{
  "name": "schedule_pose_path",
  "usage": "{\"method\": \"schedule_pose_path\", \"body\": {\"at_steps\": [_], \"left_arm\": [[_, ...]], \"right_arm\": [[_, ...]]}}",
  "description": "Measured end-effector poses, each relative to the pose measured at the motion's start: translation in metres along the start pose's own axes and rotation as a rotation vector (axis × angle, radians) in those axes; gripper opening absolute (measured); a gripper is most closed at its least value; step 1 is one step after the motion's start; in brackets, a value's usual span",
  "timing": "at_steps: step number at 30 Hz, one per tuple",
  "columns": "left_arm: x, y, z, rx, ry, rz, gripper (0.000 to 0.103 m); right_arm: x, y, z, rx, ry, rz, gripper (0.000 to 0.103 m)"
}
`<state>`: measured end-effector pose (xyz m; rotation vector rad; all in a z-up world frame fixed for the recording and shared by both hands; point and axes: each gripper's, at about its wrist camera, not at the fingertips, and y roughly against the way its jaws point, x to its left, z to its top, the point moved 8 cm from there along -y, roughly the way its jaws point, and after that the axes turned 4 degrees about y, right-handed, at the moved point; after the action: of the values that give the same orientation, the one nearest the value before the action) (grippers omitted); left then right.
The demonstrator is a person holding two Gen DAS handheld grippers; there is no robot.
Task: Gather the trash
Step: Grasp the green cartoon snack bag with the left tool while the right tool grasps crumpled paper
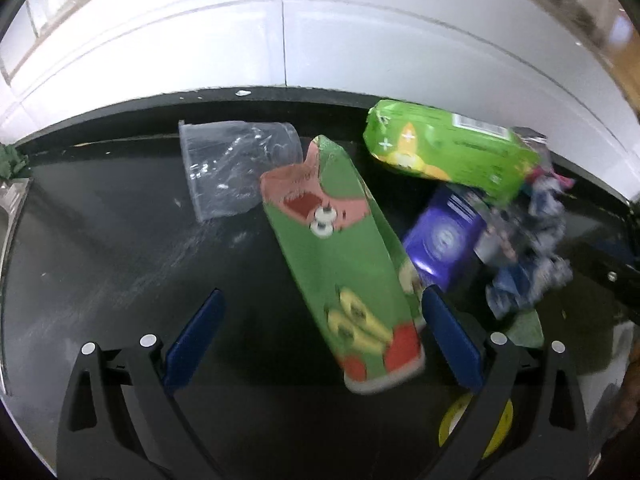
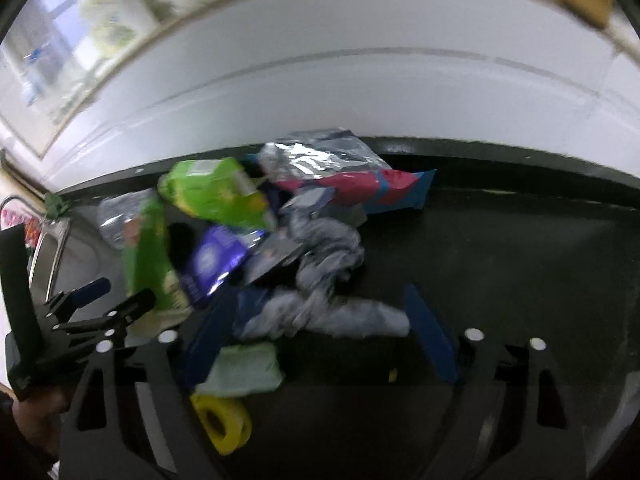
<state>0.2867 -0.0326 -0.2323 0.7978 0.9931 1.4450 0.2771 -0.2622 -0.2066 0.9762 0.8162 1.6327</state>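
A green drink carton [image 1: 344, 272] with a cartoon print lies on the black counter [image 1: 120, 260] between the wide-apart blue pads of my left gripper [image 1: 323, 292]; its right pad is close to the carton and its left pad is well clear, so it is open. My right gripper [image 2: 320, 292] is open over a crumpled grey wrapper [image 2: 328, 304] that lies between its pads. Other trash is piled there: a bright green packet [image 2: 212, 192], a purple packet [image 2: 216, 260], and a red and blue foil bag [image 2: 372, 188]. A clear plastic cup [image 1: 236, 168] lies on its side behind the carton.
A yellow tape roll [image 2: 224, 424] and a pale green piece [image 2: 244, 368] lie near the counter's front. White tiles [image 1: 280, 40] back the counter. A metal sink [image 2: 52, 252] sits at the left. The left gripper [image 2: 120, 292] shows beside the carton [image 2: 148, 248].
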Motion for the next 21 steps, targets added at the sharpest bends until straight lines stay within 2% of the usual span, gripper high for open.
{"method": "schedule_pose_path", "body": {"at_steps": [2,6,7,8,9,11,13,21], "left_arm": [[0.0,-0.009,0.005,0.006,0.01,0.001,0.096],[0.0,-0.019,0.011,0.004,0.032,-0.027,0.094],[0.0,-0.019,0.013,-0.001,0.035,-0.036,0.087],[0.0,-0.019,0.014,-0.005,0.03,-0.05,0.073],[-0.002,-0.018,0.013,-0.001,0.021,-0.056,0.065],[-0.003,-0.014,0.012,-0.004,0.005,-0.066,0.055],[-0.004,-0.005,0.01,-0.019,-0.013,-0.077,0.05],[0.003,0.049,-0.015,-0.07,-0.07,-0.116,0.048]], "right_arm": [[-0.004,-0.014,0.006,0.026,-0.012,0.009,0.071],[-0.005,-0.034,0.012,0.06,-0.012,0.034,0.056],[-0.004,-0.035,0.012,0.059,-0.013,0.043,0.05],[-0.001,-0.034,0.012,0.072,-0.01,0.066,0.044],[0.002,-0.033,0.012,0.071,-0.001,0.072,0.031],[0.006,-0.027,0.011,0.062,0.013,0.06,0.029],[0.011,-0.016,0.009,0.039,0.014,0.071,0.028],[0.025,0.052,-0.003,-0.067,-0.004,0.073,0.028]]}}
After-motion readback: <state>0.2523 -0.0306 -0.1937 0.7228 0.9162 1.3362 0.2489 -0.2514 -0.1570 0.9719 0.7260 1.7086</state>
